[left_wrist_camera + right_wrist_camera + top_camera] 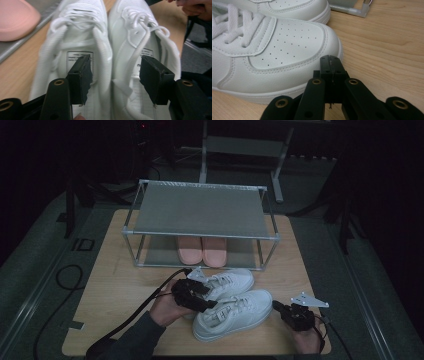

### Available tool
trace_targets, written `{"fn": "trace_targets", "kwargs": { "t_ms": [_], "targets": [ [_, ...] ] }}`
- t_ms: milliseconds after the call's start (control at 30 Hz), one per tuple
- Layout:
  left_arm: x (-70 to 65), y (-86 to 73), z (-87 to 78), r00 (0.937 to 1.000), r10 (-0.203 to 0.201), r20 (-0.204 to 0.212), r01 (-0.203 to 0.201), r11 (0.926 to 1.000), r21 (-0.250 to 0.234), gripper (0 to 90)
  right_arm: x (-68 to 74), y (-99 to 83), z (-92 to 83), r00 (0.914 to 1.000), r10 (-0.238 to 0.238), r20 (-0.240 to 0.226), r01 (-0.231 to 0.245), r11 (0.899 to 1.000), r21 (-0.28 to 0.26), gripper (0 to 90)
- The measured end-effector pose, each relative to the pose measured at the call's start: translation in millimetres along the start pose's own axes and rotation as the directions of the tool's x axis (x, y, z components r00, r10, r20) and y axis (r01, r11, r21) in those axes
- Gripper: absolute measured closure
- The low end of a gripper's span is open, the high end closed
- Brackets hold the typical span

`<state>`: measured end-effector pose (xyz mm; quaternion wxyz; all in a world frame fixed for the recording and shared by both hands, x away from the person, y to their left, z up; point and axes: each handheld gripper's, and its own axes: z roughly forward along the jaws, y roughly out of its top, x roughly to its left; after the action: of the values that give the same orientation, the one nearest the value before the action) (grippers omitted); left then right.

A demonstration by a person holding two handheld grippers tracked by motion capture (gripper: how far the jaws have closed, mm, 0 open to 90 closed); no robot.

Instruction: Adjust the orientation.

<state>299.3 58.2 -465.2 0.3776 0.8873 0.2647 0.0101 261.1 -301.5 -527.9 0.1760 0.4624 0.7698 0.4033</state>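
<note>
Two white sneakers lie side by side on the wooden table (125,285), the far sneaker (232,280) close to the rack and the near sneaker (240,316) in front of it. My left gripper (206,296) is at their heel ends. In the left gripper view the left gripper (116,75) is open, one jaw inside the far sneaker (75,32) and one inside the near sneaker (130,35), straddling their adjoining collars without pressing on them. My right gripper (276,306) is shut and empty. In its own view the right gripper (331,65) sits right beside the near sneaker's toe (287,47).
A metal-framed shoe rack (200,210) stands at the back of the table, with a pair of pink slippers (201,251) on its lower shelf. One rack foot (359,10) is near the far sneaker's toe (294,7). Cables trail off the table's front left.
</note>
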Motion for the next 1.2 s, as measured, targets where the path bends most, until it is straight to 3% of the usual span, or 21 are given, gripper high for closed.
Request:
{"fn": "trace_targets", "kwargs": {
  "t_ms": [133, 367, 767, 1033, 1200],
  "targets": [
    [-3.8, 0.8, 5.0, 0.9999, 0.016, -0.003, -0.016, 0.9998, 0.011, 36.7, 0.1, -0.2, 0.0, 1.0000, 0.002, 0.000, -0.002, 1.000, -0.001, 90.0],
    [-6.5, 1.1, 11.8, 0.9996, 0.029, -0.003, -0.029, 0.9991, 0.030, 36.4, 0.1, -0.5, 0.0, 1.0000, 0.000, 0.001, 0.000, 1.000, -0.003, 90.0],
    [-7.9, 4.0, 21.3, 0.9989, 0.047, -0.007, -0.047, 0.9977, 0.049, 36.4, -2.0, -0.9, -1.4, 0.9992, -0.004, -0.039, 0.004, 1.000, -0.006, 90.0],
    [-7.0, 3.3, 21.3, 0.9988, 0.048, -0.013, -0.047, 0.9970, 0.062, 39.7, -6.2, 6.7, 13.0, 0.9976, 0.005, 0.069, -0.007, 0.999, 0.034, 90.0],
    [-5.9, 3.3, 23.2, 0.9987, 0.048, -0.019, -0.046, 0.9964, 0.072, 42.9, -9.7, 6.9, 14.1, 0.9988, 0.014, 0.046, -0.016, 0.999, 0.034, 90.0]
  ]
}}
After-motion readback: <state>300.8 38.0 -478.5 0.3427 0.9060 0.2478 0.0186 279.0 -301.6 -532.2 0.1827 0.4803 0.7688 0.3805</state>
